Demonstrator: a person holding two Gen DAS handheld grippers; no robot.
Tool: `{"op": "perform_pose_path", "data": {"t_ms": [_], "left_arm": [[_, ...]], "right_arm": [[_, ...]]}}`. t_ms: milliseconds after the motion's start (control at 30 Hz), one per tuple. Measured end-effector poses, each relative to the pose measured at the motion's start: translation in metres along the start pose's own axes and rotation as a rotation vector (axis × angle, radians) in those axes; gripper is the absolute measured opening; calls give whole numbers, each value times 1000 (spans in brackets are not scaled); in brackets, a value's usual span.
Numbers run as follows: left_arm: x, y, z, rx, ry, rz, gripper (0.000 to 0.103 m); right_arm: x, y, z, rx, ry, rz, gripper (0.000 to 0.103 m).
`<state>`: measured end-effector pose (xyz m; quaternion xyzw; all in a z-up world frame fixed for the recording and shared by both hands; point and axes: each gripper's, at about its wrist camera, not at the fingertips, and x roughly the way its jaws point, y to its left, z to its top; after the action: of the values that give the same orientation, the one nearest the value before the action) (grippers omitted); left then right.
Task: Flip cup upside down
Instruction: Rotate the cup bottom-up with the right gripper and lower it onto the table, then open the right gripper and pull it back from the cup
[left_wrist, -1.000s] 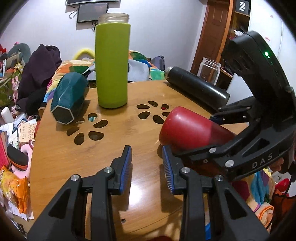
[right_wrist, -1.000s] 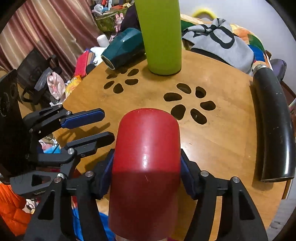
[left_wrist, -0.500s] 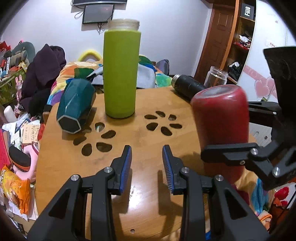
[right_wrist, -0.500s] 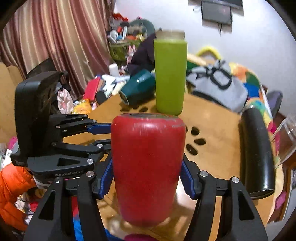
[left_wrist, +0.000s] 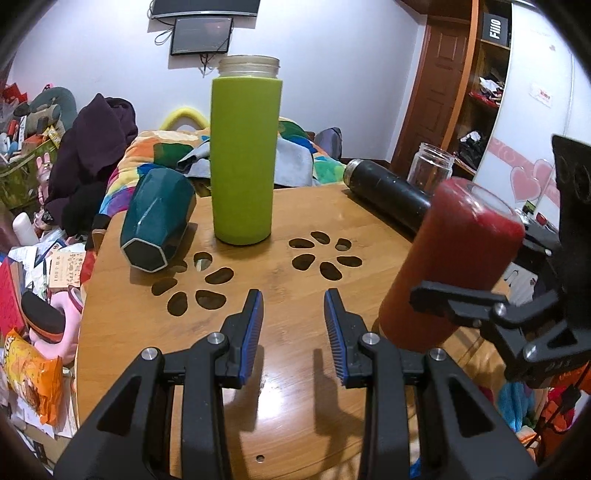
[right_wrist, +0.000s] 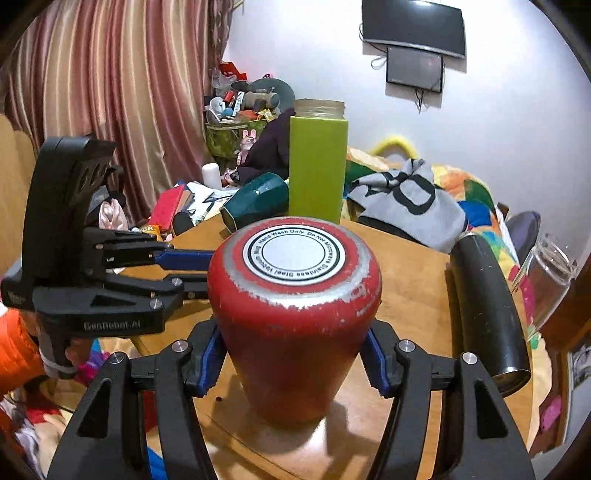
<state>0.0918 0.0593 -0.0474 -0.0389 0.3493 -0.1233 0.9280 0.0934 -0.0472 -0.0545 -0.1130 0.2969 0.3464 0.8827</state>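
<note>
The red steel cup (right_wrist: 295, 317) stands base up, its labelled silver bottom on top and its mouth down near the wooden table (right_wrist: 410, 295). It leans a little. My right gripper (right_wrist: 291, 363) is shut on the cup's lower body. In the left wrist view the cup (left_wrist: 450, 266) tilts at the right, held by the right gripper (left_wrist: 480, 306). My left gripper (left_wrist: 293, 328) is open and empty above the table's front (left_wrist: 280, 387), left of the cup.
A tall green bottle (left_wrist: 242, 155) stands at the back middle. A dark teal cup (left_wrist: 157, 221) lies on its side at the left. A black flask (left_wrist: 384, 192) lies at the right, with a glass jar (left_wrist: 430, 170) behind. Clutter surrounds the table.
My right gripper has turned the red cup from lying flat to base up and lowered its mouth toward the table. My left gripper stayed open and nearly still.
</note>
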Motion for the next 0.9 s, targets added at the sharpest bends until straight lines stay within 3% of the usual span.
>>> {"op": "perform_pose_path", "data": {"t_ms": [133, 233, 367, 433, 533, 600, 667, 900], "left_arm": [[-5, -1, 0, -9, -17, -4, 33], [-13, -4, 1, -5, -45, -2, 39], [-32, -7, 2, -16, -118, 18, 55], [-42, -9, 3, -17, -150, 32, 62], [-63, -18, 2, -6, -231, 84, 79], [-75, -25, 1, -1, -275, 115, 100], [-86, -33, -2, 4, -323, 136, 102], [-101, -62, -14, 48, -377, 184, 103]], "right_arm": [[-1, -4, -2, 36, 1, 10, 59], [-4, -4, -4, 53, -1, 11, 60], [-19, -3, -8, 62, -38, 10, 80], [-29, -3, -9, 65, -60, 5, 82], [-47, -3, -12, 73, -97, -5, 85], [-62, -6, -15, 89, -137, -28, 90], [-75, -7, -19, 104, -178, -59, 103], [-118, 1, -31, 115, -313, -184, 103]]}}
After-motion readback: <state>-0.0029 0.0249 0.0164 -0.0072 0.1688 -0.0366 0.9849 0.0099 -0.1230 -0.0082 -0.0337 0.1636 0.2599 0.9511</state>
